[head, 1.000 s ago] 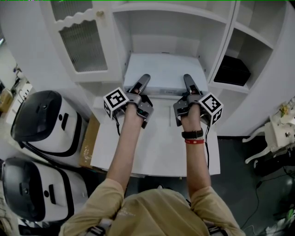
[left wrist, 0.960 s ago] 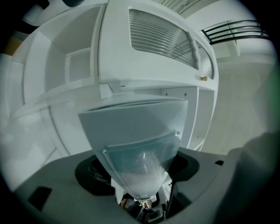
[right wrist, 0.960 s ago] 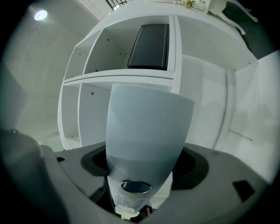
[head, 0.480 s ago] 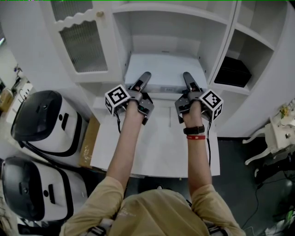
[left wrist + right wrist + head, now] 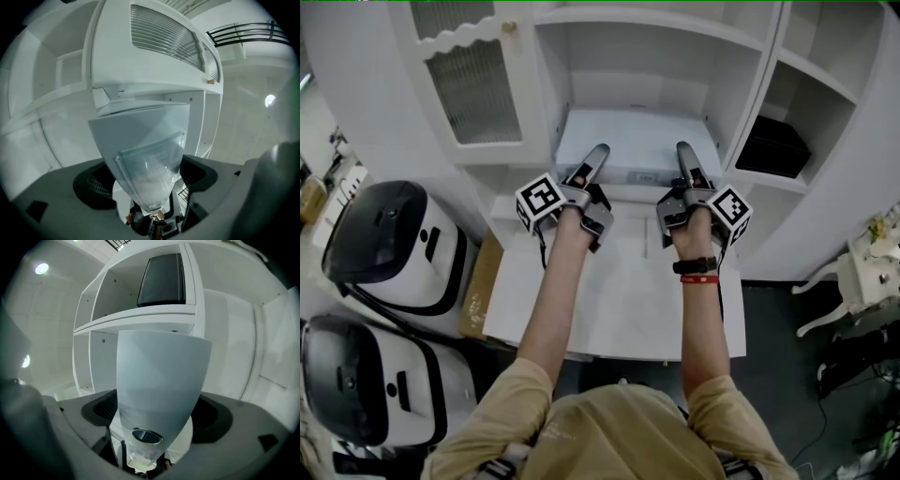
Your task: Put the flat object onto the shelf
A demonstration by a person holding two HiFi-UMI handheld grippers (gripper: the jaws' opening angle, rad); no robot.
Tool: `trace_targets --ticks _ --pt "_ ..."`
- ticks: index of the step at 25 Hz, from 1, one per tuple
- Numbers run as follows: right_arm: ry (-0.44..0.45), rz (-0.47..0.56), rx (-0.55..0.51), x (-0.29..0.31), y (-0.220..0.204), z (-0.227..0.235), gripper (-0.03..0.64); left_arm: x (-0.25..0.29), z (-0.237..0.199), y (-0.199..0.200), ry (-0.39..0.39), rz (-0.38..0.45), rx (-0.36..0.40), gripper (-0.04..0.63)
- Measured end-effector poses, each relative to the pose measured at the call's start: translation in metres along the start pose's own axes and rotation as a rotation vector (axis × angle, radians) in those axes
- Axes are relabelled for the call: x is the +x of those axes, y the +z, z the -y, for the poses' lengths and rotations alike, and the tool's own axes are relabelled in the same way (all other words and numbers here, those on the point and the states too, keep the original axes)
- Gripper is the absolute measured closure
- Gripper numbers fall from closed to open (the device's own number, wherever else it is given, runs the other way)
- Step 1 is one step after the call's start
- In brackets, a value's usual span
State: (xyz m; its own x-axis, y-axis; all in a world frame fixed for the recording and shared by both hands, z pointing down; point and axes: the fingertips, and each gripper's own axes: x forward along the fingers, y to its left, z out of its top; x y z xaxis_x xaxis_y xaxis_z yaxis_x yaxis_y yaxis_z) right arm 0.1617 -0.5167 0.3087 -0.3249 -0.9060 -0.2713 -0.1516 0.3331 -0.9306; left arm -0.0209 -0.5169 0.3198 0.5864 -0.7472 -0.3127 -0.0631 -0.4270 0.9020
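On the shelf (image 5: 731,94) in the middle of the white cabinet, the flat object (image 5: 633,141) lay broad side down, its far end deep in the bay and its near edge at the front lip. That edge sat between the jaws of both tools: the left gripper (image 5: 598,152) had it at the left corner, the right gripper (image 5: 684,150) at the right. Both pairs of jaws had just been opening and stood wide. In each gripper view the white slab (image 5: 140,140) (image 5: 159,380) ran up the middle with a gap on either side, so I judged that neither tool gripped it any more.

To the right, a black box (image 5: 773,142) sat in the neighbouring bay. To the left hung a glazed door (image 5: 473,89). Near me, under my forearms, was the white table (image 5: 619,291).

My worry was the retreat. Each tool had one jaw under the slab, and if I pulled back at a tilt that jaw could catch the edge and drag the piece out again. If one hand led the other, the slab could skew against the bay wall — or slip off the lip onto the table.
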Motion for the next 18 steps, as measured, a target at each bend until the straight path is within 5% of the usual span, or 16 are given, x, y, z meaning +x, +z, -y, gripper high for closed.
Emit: trace_targets --ticks 18 --pt "0.014 0.047 -0.026 -0.036 -0.014 -0.007 0.124 -0.035 0.007 -0.009 -0.001 0.011 0.000 0.170"
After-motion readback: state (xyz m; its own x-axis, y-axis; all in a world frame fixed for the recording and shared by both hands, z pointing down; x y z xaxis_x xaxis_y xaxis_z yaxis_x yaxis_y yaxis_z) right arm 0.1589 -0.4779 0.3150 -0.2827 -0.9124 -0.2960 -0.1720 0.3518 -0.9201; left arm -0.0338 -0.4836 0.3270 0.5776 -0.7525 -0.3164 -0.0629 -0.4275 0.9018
